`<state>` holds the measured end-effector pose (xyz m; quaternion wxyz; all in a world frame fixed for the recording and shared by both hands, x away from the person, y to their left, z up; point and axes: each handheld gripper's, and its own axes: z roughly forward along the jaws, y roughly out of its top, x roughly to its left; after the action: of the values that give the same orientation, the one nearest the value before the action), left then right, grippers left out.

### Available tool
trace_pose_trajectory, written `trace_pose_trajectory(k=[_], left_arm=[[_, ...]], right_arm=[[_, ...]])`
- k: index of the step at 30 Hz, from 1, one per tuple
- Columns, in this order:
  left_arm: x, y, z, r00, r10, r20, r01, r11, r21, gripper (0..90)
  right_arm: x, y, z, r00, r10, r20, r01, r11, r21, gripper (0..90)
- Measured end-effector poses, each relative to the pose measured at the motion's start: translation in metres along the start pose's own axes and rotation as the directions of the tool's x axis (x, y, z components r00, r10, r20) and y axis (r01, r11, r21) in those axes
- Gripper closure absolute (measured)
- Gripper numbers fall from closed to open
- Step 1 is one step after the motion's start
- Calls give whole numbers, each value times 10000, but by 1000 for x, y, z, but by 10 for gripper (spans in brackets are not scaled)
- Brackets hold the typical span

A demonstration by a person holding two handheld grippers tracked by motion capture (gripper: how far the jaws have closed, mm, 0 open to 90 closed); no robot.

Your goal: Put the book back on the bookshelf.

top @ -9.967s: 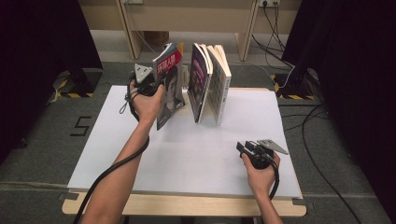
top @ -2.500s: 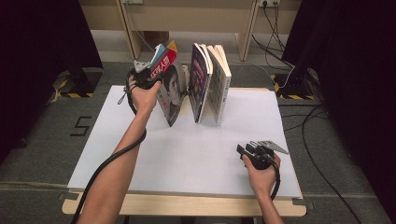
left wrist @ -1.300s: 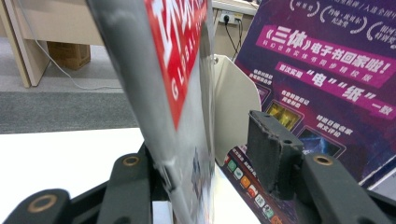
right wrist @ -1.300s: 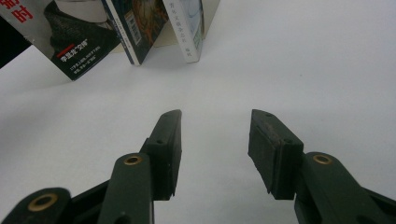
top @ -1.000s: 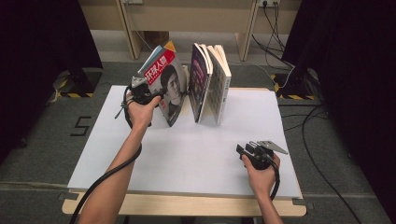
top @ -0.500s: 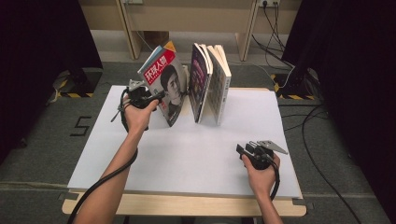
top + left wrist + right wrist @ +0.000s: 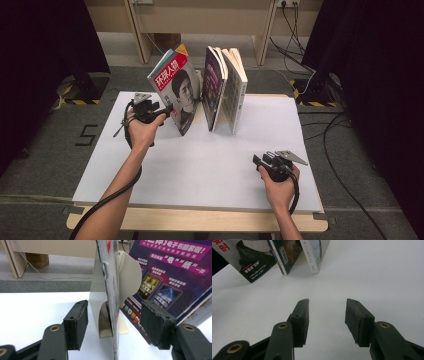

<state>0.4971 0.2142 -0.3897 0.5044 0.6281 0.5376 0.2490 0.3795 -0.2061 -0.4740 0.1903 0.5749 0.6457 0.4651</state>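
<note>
Letting go of the leaning magazine (image 7: 176, 95) upper left, left gripper (image 7: 167, 108) jaws just opened wide around it; next, backing away.

Glossy paper cover on magazine (image 7: 176, 95), smooth cream sheet-metal bookend (image 7: 128, 277), matt white table (image 7: 200, 165) top with pale wood front edge, matt black plastic left gripper (image 7: 113, 328) with rough rubbery pads (image 7: 153, 325) and brass-coloured rivets.
</note>
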Motion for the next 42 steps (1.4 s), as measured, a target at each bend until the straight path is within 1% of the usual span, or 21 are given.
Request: trace_pose_trajectory(k=[3,4,6,9,10,12,14,17,24,25,28,32,34,39,42], left_arm=[[1,-4,-3,10000,-40,44,39,10000,88,382],[2,-5,-4,10000,25,35,-25,9999,132,380],[3,-8,-5,10000,28,44,-29,9998,186,376],[3,-11,-6,10000,-33,81,31,9996,267,374],[2,-14,-6,9999,19,150,-24,9993,381,373],[2,-16,-7,9996,-58,276,47,9991,422,372],[1,-19,-8,9997,13,259,-25,9990,449,372],[1,-22,-10,9994,-88,343,66,9981,618,368],[5,-28,-17,9995,-3,325,-16,9983,583,366],[6,-29,-19,9994,4,335,-25,9981,612,366],[8,-32,-23,9995,2,328,-23,9980,634,366],[9,-38,-28,9990,-87,433,58,9977,679,364],[9,-41,-30,9990,18,438,-49,9975,709,363],[10,-47,-38,9987,56,515,-94,9972,748,362],[13,-51,-42,9975,-109,702,53,9968,800,361]], right_arm=[[0,0,0,10000,-21,8,21,10000,6,549],[0,0,0,10000,-24,15,24,10000,1,549],[0,0,0,10000,30,3,-30,10000,-4,548],[0,0,-1,10000,9,1,-9,10000,3,548],[0,0,-1,10000,15,-9,-15,10000,2,548],[0,0,-1,10000,-2,2,2,10000,-41,548],[0,0,-1,10000,15,0,-15,10000,-35,547],[0,0,-1,10000,28,39,-28,10000,-45,547],[-1,1,-3,10000,11,66,-10,10000,-97,547],[0,1,-3,9999,93,53,-93,9999,-70,547],[-1,1,-3,10000,19,55,-18,10000,-83,547],[0,1,-3,10000,36,52,-36,10000,-79,547],[0,1,-3,10000,21,40,-21,10000,-44,546],[0,1,-3,10000,9,47,-9,10000,-45,547],[0,1,-3,10000,19,33,-19,10000,-40,544]])
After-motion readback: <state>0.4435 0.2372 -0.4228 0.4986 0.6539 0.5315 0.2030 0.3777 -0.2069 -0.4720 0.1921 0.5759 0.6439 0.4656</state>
